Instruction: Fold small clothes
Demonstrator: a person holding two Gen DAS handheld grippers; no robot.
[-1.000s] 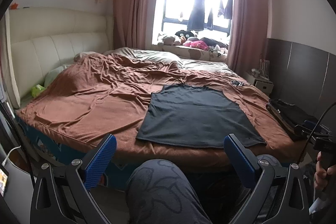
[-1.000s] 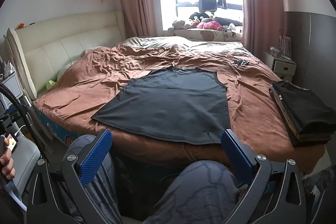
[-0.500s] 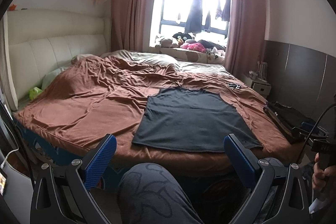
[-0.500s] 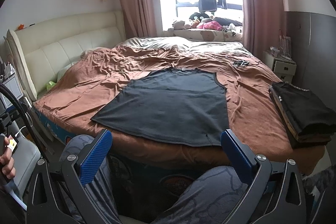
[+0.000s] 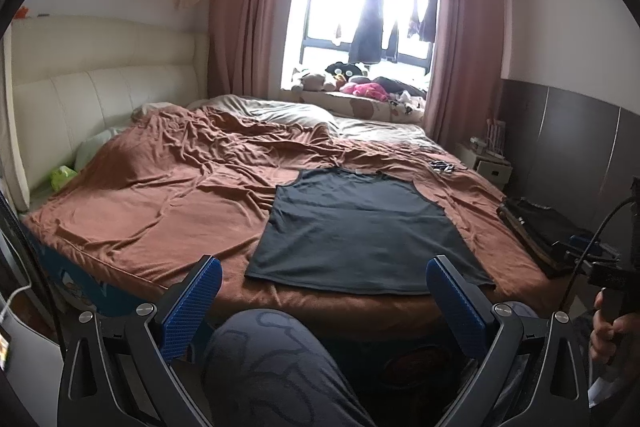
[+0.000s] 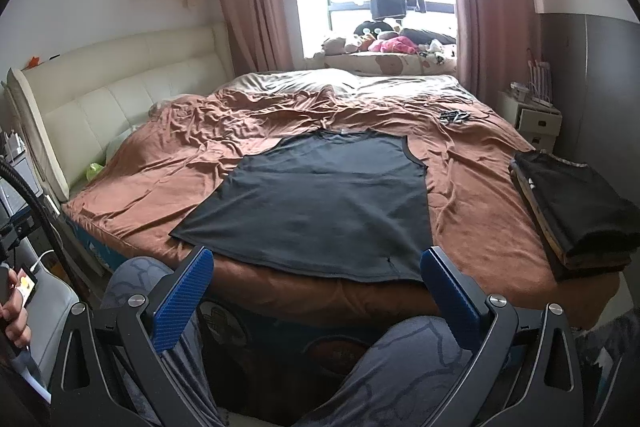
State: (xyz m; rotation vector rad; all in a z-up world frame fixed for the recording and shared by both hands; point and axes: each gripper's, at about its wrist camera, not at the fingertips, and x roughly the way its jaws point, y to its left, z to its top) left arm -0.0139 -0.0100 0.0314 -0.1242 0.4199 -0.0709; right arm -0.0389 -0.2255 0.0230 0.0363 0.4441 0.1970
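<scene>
Rumpled brown bedspread (image 5: 168, 203) lies bare from 9 to 11 o'clock of the dark sleeveless top (image 6: 320, 203); folded dark clothes (image 6: 576, 207) crowd the bed's edge at 3 o'clock. The top lies flat, hem at the near edge, at 12 o'clock of the left gripper (image 5: 320, 287) and the right gripper (image 6: 316, 273), both spread wide, empty, short of the bed.

Too small to identify: dark tangled object (image 6: 454, 116) on the bed's far side; cut off by frame edges: hand (image 5: 612, 327) at right, phone screen (image 6: 26, 285) at left.
</scene>
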